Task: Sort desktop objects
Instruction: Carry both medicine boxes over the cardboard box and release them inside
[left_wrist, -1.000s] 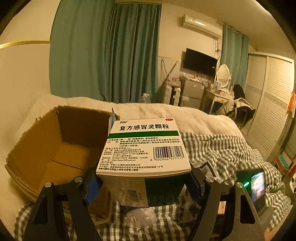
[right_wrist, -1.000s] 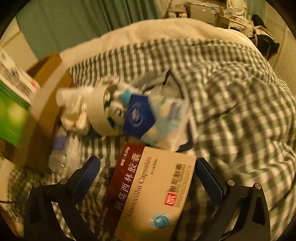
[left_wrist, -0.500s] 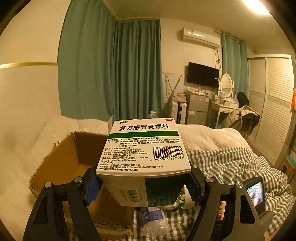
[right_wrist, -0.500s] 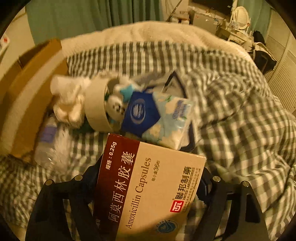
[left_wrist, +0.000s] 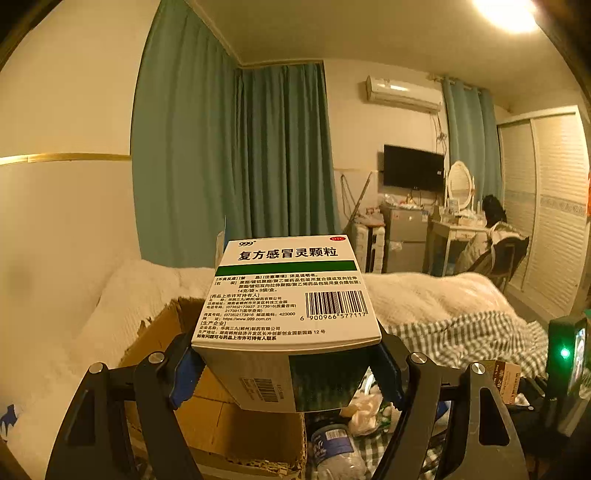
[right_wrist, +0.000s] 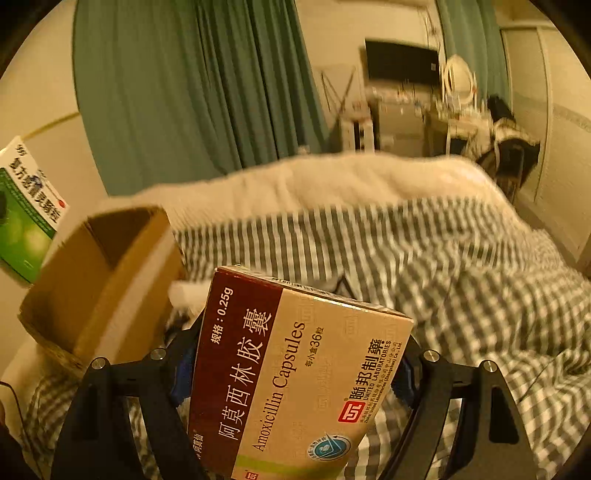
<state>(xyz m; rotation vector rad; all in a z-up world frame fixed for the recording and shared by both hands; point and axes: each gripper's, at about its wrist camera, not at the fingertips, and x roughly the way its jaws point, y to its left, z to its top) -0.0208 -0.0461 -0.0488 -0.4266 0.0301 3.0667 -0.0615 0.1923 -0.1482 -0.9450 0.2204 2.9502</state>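
Left gripper (left_wrist: 286, 363) pinching white-green cardboard medicine box (left_wrist: 288, 291), right gripper (right_wrist: 295, 365) clamped on beige-maroon amoxicillin carton (right_wrist: 295, 369); both aloft near open brown cardboard box (right_wrist: 99, 273). Lower squarely inside before releasing.

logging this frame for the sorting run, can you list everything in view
cold-remedy box: 1, white with green band, in left gripper
amoxicillin box: 1, tan and maroon, in right gripper
cardboard carton: 1, brown, open, on bed at left
plastic bottle: 1, clear, lying beside carton
checked cover: 1, grey-white, over bed
curtains: teal, back wall
left gripper: black, blue pads, shut on box
right gripper: black, shut on box
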